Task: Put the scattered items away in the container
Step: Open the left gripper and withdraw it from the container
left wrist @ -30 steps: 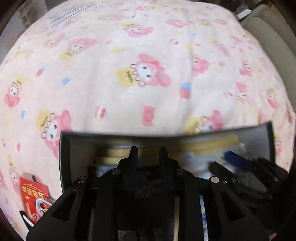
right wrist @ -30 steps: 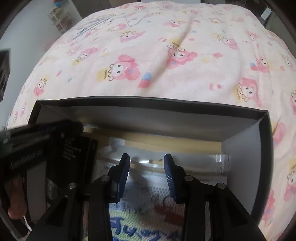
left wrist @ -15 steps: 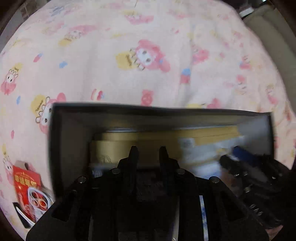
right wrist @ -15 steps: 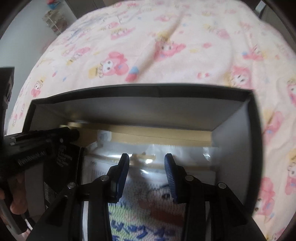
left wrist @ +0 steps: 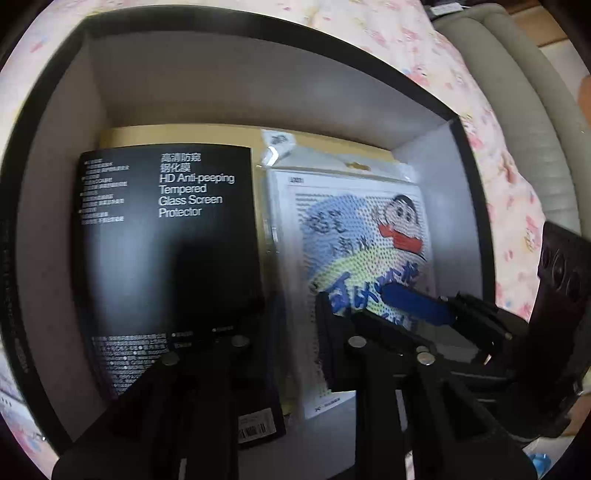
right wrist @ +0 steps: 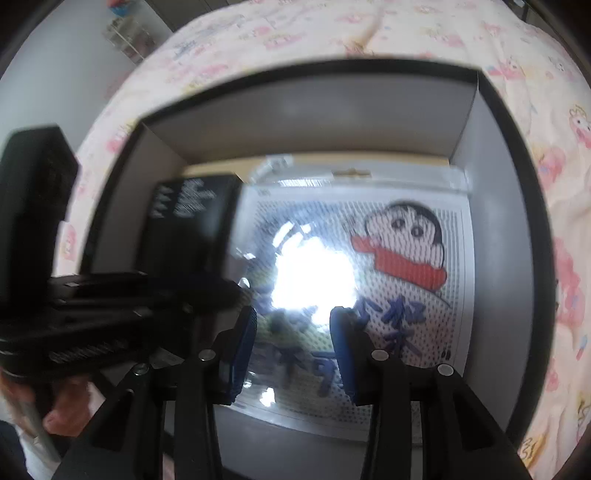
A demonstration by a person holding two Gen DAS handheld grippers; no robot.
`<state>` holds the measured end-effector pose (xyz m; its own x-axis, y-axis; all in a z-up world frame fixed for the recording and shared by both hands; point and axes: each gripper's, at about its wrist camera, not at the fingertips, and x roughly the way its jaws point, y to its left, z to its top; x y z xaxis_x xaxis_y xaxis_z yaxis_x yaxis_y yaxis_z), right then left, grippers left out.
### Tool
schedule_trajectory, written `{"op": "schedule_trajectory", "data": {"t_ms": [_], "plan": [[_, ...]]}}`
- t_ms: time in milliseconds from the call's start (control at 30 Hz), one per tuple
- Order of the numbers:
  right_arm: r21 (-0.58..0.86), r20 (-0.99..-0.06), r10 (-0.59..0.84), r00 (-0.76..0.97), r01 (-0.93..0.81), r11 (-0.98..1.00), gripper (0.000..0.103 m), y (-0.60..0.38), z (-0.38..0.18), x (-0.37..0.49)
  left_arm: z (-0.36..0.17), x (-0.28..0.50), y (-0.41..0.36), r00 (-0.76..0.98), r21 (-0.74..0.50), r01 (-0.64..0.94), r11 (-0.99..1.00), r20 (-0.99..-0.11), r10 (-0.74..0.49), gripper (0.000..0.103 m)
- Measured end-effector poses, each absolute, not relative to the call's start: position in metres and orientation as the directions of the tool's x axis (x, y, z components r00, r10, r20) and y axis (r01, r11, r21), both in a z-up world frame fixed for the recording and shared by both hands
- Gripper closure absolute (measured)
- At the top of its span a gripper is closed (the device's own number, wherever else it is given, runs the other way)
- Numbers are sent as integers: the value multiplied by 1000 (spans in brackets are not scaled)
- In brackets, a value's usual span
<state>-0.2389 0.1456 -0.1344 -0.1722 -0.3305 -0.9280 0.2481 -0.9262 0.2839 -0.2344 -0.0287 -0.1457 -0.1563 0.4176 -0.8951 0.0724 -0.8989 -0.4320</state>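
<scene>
The container [left wrist: 258,22] is a black box with grey inner walls [right wrist: 332,107], standing on the bedspread. Inside lie a black screen-protector box [left wrist: 166,240] at the left and a cartoon bead picture in a clear sleeve [right wrist: 406,258] at the right, both on top of a flat tan item [left wrist: 184,134]. My left gripper [left wrist: 299,317] hovers over the seam between them. Its jaws are closing, a narrow gap remains and nothing is between them. My right gripper [right wrist: 293,332] hangs over the cartoon sleeve with its blue pads [right wrist: 243,343] apart. They are opening slightly and hold nothing.
A pink cartoon-print bedspread [right wrist: 369,26] surrounds the container on all sides. A grey-beige padded edge [left wrist: 524,92] runs along the far right. A person's hand [right wrist: 62,417] holds the left gripper's handle at the lower left. A small shelf [right wrist: 129,33] stands far off by the wall.
Both grippers have tipped down and moved in over the container, which now fills both views. The left fingers stand closer together. The items inside have come into full sight.
</scene>
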Motion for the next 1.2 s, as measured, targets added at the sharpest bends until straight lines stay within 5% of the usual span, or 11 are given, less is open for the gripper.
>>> {"op": "schedule_trajectory", "data": {"t_ms": [167,367,567,667,900,1200], "plan": [[229,-935,-278,-220,226,-947,66,151,-131,-239,-147,-233,-31,-179,-439,89,-894,-890,419,92],[266,-929,-309,-205,213,-940,65,156,-136,-234,-148,-232,-22,-176,-462,43,-886,-876,449,78],[293,-912,-332,-240,184,-938,64,157,-129,-218,-128,-217,-23,-222,-465,7,-885,-864,452,75],[282,-888,-323,-327,169,-945,63,159,-106,-198,-94,-194,-18,-308,-447,-52,-893,-843,440,63],[267,-838,-305,-452,146,-952,59,154,-55,-149,-15,-128,-9,-479,-272,-141,-952,-822,306,62],[259,-801,-334,-497,214,-942,59,122,-20,-90,12,-49,-55,-504,-329,-118,-937,-793,342,64]]}}
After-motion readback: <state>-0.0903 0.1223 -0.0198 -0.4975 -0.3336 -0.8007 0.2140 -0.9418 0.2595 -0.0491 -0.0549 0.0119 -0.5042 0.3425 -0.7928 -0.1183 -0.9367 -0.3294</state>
